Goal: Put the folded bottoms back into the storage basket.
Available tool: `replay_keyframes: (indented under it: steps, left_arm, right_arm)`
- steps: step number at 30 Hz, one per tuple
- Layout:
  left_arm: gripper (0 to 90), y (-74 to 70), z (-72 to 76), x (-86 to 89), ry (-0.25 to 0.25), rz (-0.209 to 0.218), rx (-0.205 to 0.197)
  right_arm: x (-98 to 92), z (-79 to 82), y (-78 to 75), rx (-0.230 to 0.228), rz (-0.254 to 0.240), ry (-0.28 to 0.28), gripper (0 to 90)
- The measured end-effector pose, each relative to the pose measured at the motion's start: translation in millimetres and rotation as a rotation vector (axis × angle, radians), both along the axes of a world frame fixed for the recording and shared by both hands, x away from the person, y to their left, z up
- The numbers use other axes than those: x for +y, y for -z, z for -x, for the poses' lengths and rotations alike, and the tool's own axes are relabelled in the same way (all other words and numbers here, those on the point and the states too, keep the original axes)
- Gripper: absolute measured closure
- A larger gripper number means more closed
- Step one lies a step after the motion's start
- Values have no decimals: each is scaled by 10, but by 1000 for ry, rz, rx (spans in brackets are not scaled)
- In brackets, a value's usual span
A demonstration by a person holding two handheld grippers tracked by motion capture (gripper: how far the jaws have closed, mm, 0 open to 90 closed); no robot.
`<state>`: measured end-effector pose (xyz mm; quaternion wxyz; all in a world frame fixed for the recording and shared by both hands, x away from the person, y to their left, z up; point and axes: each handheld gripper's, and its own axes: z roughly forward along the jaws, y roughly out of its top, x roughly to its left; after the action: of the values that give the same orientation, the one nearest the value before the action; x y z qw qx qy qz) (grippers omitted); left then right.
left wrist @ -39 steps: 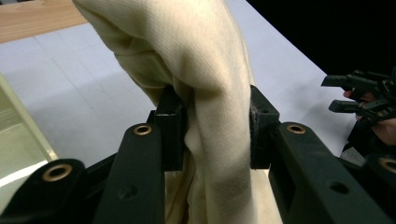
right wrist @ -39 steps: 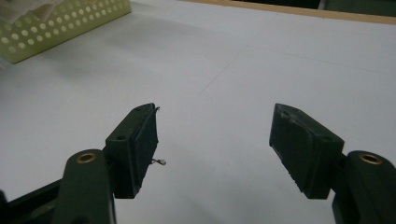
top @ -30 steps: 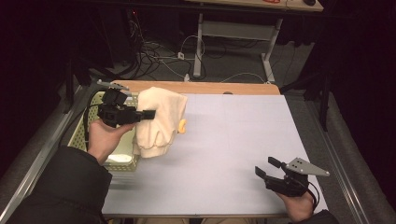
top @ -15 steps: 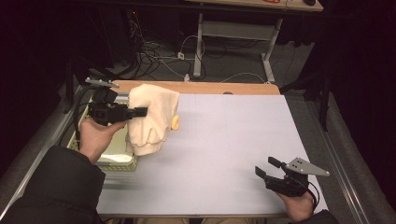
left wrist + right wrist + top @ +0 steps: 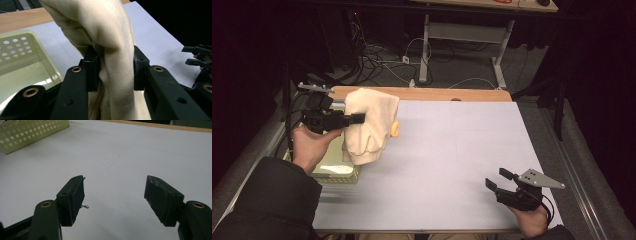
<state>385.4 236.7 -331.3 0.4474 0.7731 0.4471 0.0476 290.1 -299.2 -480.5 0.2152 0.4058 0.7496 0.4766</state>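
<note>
Lifted a little higher and drawn back toward the far edge of the basket, the cream cloth is now carried clear of the tabletop, so a transfer seems under way. Nearest, the right gripper is kept released, its fingers apart. Beyond the basket, the left gripper is clenched on the cloth, a fold pinched between its fingers.

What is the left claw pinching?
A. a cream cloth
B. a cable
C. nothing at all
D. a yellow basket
A: in the left claw view, the left claw has its jaws pressed on both sides of a fold of the cream cloth, which hangs lifted beside the basket.
</note>
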Motion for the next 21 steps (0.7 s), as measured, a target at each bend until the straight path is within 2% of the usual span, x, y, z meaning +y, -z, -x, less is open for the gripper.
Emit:
replay_keyframes:
  steps: [21]
  left_arm:
    - [632,-9,68,309,-64,14,-10]
  right_arm:
    - [8,-3,3,2,4,-1,328]
